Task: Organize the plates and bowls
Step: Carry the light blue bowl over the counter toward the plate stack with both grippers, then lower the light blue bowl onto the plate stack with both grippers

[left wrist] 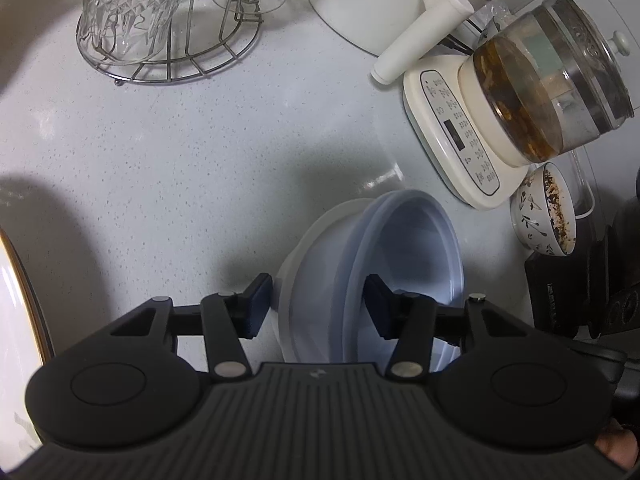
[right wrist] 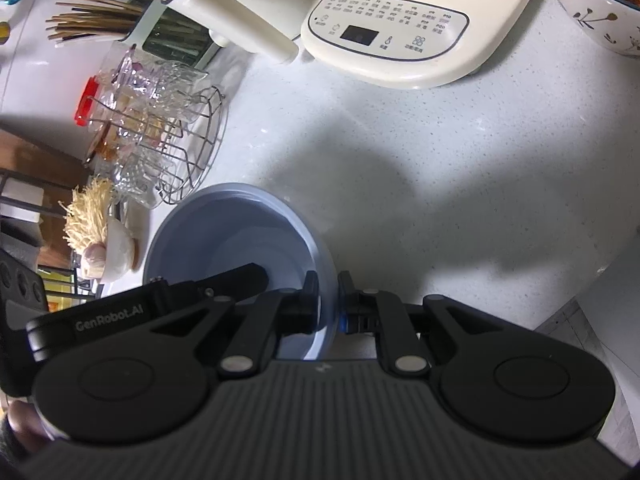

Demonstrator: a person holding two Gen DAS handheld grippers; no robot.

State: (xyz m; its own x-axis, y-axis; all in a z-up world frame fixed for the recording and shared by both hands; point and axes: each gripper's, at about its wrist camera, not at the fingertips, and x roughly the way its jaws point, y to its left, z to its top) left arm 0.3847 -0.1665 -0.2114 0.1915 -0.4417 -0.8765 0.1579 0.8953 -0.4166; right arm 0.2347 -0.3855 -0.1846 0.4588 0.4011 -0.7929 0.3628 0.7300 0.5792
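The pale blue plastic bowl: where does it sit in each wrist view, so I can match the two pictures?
Left wrist: pale blue plastic bowl is low, right of centre, nested in a white bowl, with the left gripper straddling both rims.
Right wrist: it is low, left of centre, its rim pinched by the right gripper.
Shared landmark: cream kettle base with button panel.

Soft overhead light falls on the pale counter [left wrist: 168, 152]; broad grey shadows pool at its centre, fisheye bending warps edges, corners darken at six o'clock.
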